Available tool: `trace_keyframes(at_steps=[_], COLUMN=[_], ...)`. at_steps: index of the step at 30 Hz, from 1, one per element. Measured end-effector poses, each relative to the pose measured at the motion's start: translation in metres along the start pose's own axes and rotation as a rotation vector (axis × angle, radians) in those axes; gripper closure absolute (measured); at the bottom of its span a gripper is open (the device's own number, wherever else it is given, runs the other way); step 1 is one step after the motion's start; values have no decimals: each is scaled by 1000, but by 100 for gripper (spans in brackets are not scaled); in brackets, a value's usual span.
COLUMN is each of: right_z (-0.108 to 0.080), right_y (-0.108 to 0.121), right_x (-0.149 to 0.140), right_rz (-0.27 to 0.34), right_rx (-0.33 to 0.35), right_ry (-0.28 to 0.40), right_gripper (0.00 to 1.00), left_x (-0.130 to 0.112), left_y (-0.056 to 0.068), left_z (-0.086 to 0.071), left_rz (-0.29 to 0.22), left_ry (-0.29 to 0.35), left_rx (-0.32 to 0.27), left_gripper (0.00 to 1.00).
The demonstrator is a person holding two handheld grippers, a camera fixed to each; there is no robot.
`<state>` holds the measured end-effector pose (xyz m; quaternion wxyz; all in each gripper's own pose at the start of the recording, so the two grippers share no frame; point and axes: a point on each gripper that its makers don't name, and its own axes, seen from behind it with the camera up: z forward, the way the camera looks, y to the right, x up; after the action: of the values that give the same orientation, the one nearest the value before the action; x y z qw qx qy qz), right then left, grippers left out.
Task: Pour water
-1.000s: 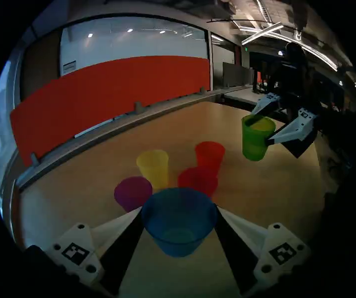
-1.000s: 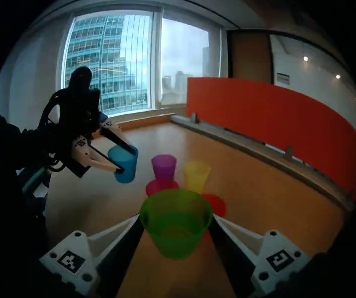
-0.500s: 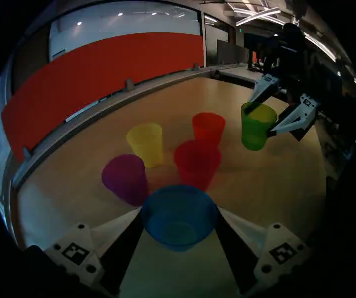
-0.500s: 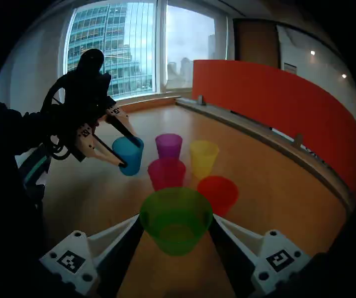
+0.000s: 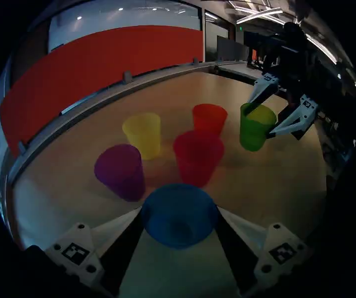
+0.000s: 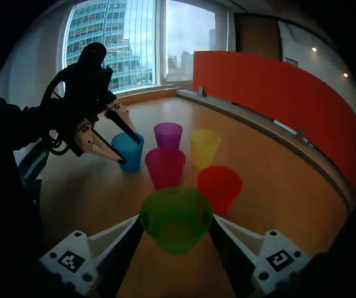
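My left gripper (image 5: pixel 179 212) is shut on a blue cup (image 5: pixel 179 226), held upright close in front of the camera. My right gripper (image 6: pixel 176 218) is shut on a green cup (image 6: pixel 176 233), also upright. Between them on the wooden table (image 5: pixel 282 174) stand a purple cup (image 5: pixel 121 171), a yellow cup (image 5: pixel 142 134), a pinkish-red cup (image 5: pixel 198 156) and an orange-red cup (image 5: pixel 209 118). The left gripper view shows the right gripper (image 5: pixel 260 120) with the green cup (image 5: pixel 252 131) at the far right. The right gripper view shows the left gripper (image 6: pixel 128 150) with the blue cup (image 6: pixel 128 155) low, far left. Whether either cup holds water I cannot tell.
An orange partition (image 5: pixel 98 64) with a grey rail runs along the table's far edge. Large windows (image 6: pixel 113 44) stand behind the left gripper and the dark sleeve (image 6: pixel 14 134) holding it. Bare tabletop (image 6: pixel 287 198) lies to the right of the cups.
Both grippers have come lower and nearer to the group of standing cups, each keeping its cup upright. The blue cup now sits lower, beside the purple one.
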<state>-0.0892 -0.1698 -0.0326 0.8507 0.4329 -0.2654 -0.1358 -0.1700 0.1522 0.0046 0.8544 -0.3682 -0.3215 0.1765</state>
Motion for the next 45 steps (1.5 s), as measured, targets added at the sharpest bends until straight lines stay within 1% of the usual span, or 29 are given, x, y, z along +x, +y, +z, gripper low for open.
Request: trace_keyframes(at_steps=[10, 15, 25, 30, 36, 45], right_z=[3, 3, 5, 8, 12, 12], right_y=[0, -2, -5, -6, -6, -8], right_x=[-7, -10, -13, -17, -23, -28], right_rz=[3, 7, 7, 12, 23, 27], right_rx=[-3, -4, -3, 0, 0, -2], right_ry=[-12, -15, -18, -25, -31, -32], right_gripper=[9, 9, 9, 9, 9, 9], left_x=[-5, -13, -23, -32, -40, -50], left_y=[0, 0, 3, 2, 3, 7], left_z=[-1, -2, 0, -1, -4, -11], left_rz=[-16, -15, -12, -6, -20, -31], left_ry=[-1, -17, -50, -71, -83, -94], left_rx=[-3, -2, -9, -1, -3, -1], left_gripper=[10, 9, 9, 9, 8, 8])
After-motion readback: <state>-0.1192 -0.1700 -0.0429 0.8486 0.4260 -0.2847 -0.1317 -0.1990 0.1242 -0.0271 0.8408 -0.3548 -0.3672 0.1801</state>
